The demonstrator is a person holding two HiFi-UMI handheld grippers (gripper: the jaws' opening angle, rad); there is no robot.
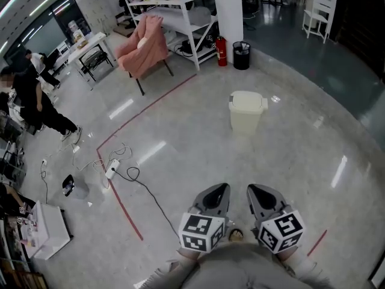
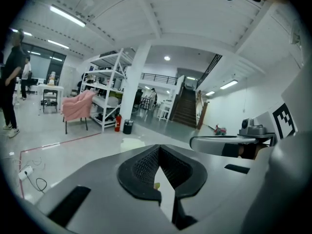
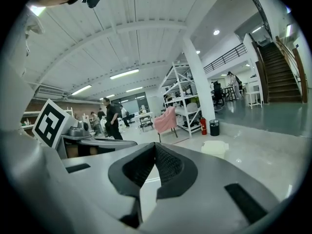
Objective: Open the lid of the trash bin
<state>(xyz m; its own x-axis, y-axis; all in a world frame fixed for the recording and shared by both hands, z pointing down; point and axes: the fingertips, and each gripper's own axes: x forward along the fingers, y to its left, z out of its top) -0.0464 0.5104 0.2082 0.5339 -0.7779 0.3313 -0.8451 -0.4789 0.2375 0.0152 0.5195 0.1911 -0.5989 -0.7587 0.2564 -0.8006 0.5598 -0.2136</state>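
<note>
A cream trash bin (image 1: 246, 110) stands on the polished grey floor with its lid down, well ahead of me. It also shows as a pale shape past the jaws in the left gripper view (image 2: 132, 143) and in the right gripper view (image 3: 214, 148). My left gripper (image 1: 221, 188) and right gripper (image 1: 254, 189) are held side by side close to my body, far short of the bin. Both point toward it. Each gripper's jaws meet at the tips with nothing between them, as seen for the left gripper (image 2: 158, 147) and the right gripper (image 3: 155, 145).
A pink chair (image 1: 144, 47) and white shelving (image 1: 180, 11) stand at the back, with a fire extinguisher (image 1: 222, 51) and a small black bin (image 1: 241, 55) by a pillar. Red floor tape (image 1: 120, 200), a power strip with cables (image 1: 112, 168) and a person (image 1: 30, 98) are to the left.
</note>
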